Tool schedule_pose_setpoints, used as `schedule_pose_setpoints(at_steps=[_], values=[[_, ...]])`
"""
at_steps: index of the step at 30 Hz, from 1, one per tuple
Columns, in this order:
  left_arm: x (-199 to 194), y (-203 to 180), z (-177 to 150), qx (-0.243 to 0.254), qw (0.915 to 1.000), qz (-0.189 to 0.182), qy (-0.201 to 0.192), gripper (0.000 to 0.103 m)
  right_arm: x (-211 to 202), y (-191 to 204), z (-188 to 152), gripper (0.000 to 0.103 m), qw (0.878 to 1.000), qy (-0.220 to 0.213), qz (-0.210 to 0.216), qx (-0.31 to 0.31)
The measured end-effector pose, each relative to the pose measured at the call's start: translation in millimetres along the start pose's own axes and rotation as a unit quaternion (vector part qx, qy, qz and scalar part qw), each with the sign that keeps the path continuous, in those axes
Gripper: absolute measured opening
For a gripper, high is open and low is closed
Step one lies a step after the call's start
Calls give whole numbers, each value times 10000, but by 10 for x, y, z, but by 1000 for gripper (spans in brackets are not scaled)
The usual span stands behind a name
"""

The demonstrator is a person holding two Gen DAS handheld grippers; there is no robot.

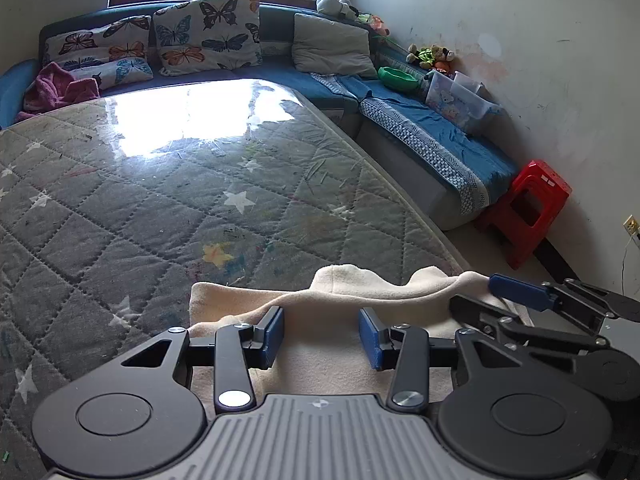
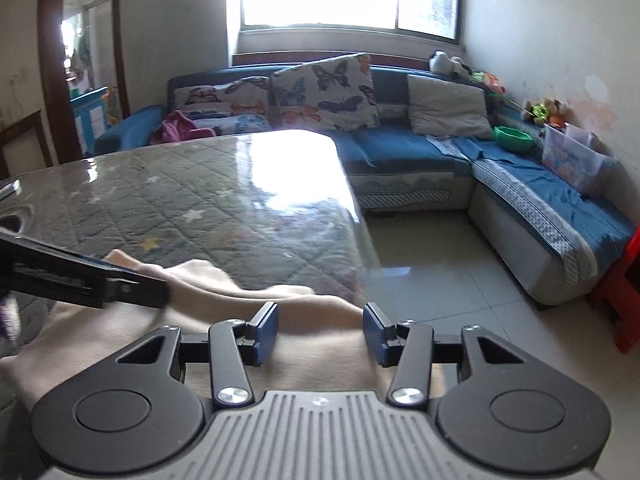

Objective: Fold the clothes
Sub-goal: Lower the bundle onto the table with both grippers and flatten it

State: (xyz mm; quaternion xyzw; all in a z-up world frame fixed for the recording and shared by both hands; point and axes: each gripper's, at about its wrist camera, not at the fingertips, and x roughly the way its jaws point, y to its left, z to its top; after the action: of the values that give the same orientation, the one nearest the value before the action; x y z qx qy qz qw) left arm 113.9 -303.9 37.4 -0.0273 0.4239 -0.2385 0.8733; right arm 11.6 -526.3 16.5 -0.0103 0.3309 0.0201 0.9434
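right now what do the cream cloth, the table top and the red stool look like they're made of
Cream cloth: soft fleece-like fabric, matte and fuzzy, draping in rounded folds. Table top: likely a glossy clear sheet, glass or plastic, over quilted fabric; it mirrors the window. Red stool: moulded plastic, smooth with a slight sheen.

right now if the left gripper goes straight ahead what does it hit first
Probably the raised fold of the cream cloth just ahead of the open left gripper; beyond it lies the quilted table top. Depth is uncertain.
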Motion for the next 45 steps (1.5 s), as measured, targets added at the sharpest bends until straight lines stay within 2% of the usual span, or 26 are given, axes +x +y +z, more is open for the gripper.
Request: schedule_pose_setpoints(at_steps=[7, 16, 28, 36, 42, 45], values=[[20, -12, 13, 63, 9999, 87, -18, 45, 142, 106, 23, 50, 9999, 70, -28, -143], [-7, -38, -29, 155, 9997, 185, -91, 46, -97, 220, -88, 52, 9995, 6, 108, -310], [-73, -27, -106, 324, 9982, 401, -304, 47, -506, 338, -406, 56, 9992, -47, 101, -373], [-312, -39, -271, 463, 9969, 343, -527, 47, -791, 312, -671, 56, 9993, -42, -16, -375], [-510, -47, -492, 598, 9965, 269, -527, 47, -930, 196, -836, 56, 9999, 101, -55, -118], [-599, -59, -601, 683, 9958, 293, -535, 47, -1003, 209, -845, 56, 9996, 131, -115, -209]])
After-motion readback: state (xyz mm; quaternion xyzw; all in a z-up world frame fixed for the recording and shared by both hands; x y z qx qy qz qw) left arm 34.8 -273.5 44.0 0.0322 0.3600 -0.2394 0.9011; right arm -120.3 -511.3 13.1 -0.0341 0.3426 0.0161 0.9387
